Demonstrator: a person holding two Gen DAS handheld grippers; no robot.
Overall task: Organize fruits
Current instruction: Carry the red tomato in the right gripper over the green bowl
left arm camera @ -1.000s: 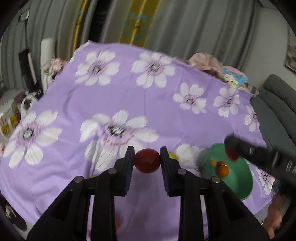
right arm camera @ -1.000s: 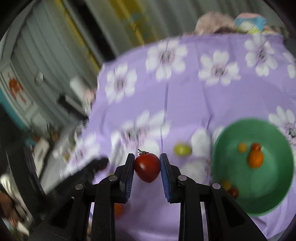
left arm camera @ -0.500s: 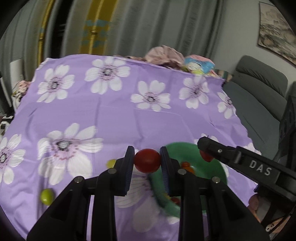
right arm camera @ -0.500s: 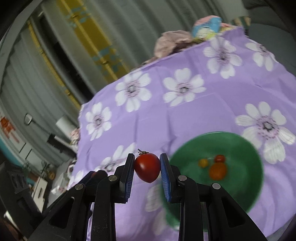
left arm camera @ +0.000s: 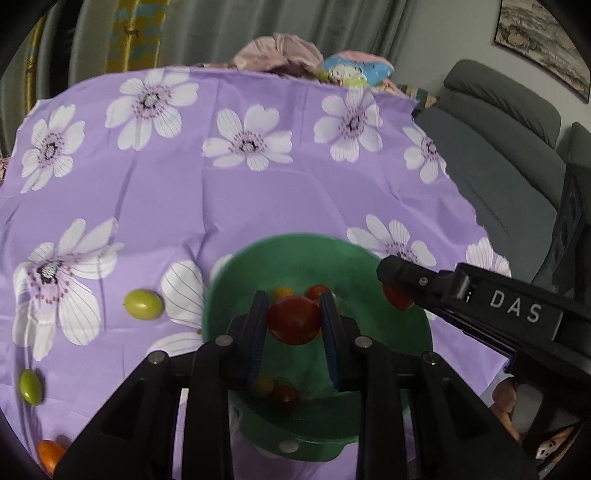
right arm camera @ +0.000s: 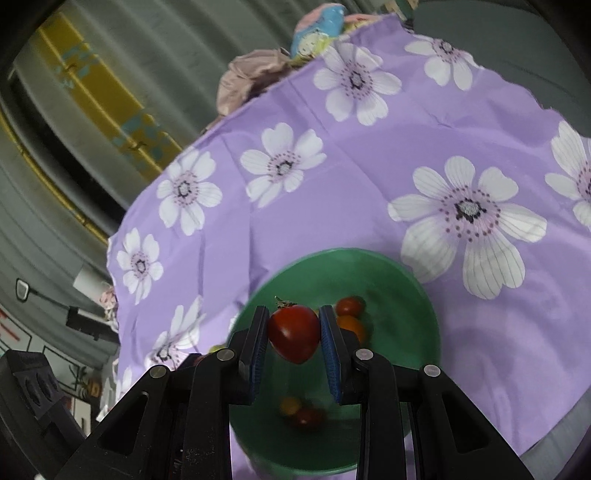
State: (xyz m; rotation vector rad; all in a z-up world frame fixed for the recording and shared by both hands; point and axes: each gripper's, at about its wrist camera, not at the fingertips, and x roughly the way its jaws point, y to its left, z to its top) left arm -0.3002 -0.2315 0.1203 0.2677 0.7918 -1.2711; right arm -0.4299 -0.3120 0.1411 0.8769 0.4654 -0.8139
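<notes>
A round green plastic bowl (left arm camera: 229,280) sits on the bench, on a purple cloth with big white flowers (left arm camera: 258,199). Both grippers hang over the bowl.

The left gripper (left arm camera: 294,320) is pinching a round red tomato (left arm camera: 293,319) between its blue pads. The tomato is in the air above the middle of the bowl. The right gripper (right arm camera: 294,329) is pinching a red tomato with a small green stem (right arm camera: 293,332), and it is above the bowl too. In the left wrist view the right gripper comes in from the right side as a long black bar with white letters, and its tomato peeks out under the tip, over the right part of the bowl.

Inside the bowl are a few small fruits. At the far side lie a small red tomato (right arm camera: 349,305) and a small orange tomato (right arm camera: 352,326), close together. At the near side lie a little yellow tomato (right arm camera: 290,405) and a dark red tomato (right arm camera: 308,417), just beside each other. They look blurry.

Some fruits are on the cloth outside the bowl. A green oval fruit (left arm camera: 143,304) lies near the bowl's left rim. Another green oval fruit (left arm camera: 30,387) lies farther left, near the edge of the picture. An orange fruit (left arm camera: 50,453) lies at the bottom left corner.

Behind the cloth are grey curtains (left arm camera: 221,33), a pink bundle of cloth (left arm camera: 277,51), and a grey sofa (left arm camera: 498,147) on the right.
</notes>
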